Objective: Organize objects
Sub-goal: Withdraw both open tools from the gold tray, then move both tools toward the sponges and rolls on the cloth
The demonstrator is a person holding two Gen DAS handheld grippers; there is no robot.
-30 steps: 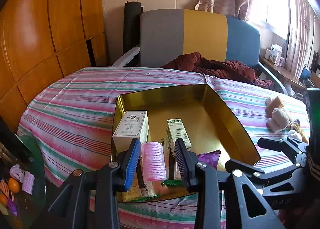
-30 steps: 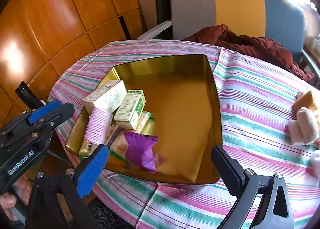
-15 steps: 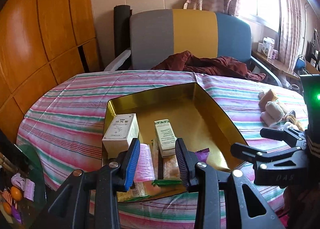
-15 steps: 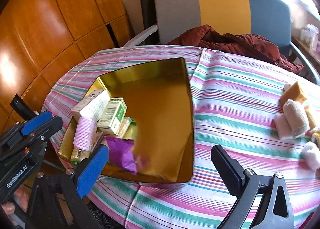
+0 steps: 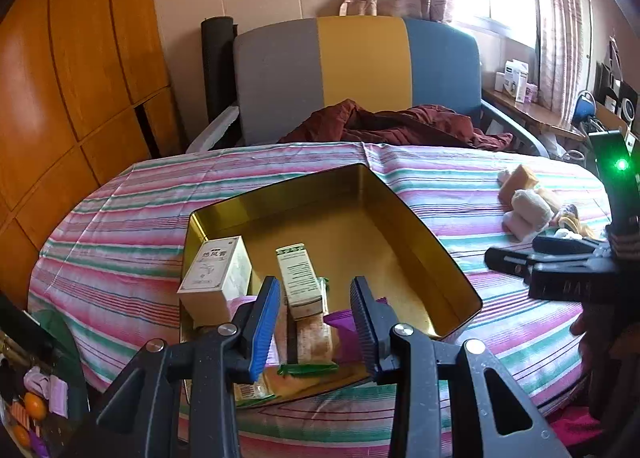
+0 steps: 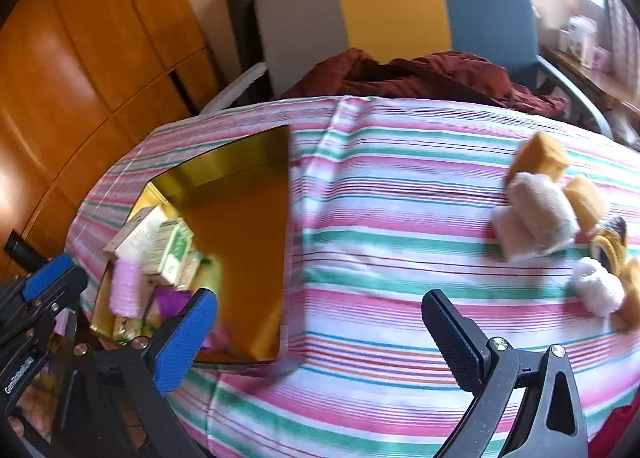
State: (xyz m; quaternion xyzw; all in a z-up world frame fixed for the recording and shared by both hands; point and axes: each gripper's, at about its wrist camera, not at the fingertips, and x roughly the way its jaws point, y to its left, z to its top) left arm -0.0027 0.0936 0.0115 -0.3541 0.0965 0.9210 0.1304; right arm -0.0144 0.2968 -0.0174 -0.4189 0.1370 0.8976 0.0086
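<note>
Jaws: left gripper narrow, empty; right gripper wide, empty; gold tin w/ 2 cartons.

— What is on the table?
— A striped cloth in pink, green and white covers it.
— And on the cloth?
— A shiny gold tin sits on the left side. Small soft rolls and tan blocks lie far off on the right.
</note>
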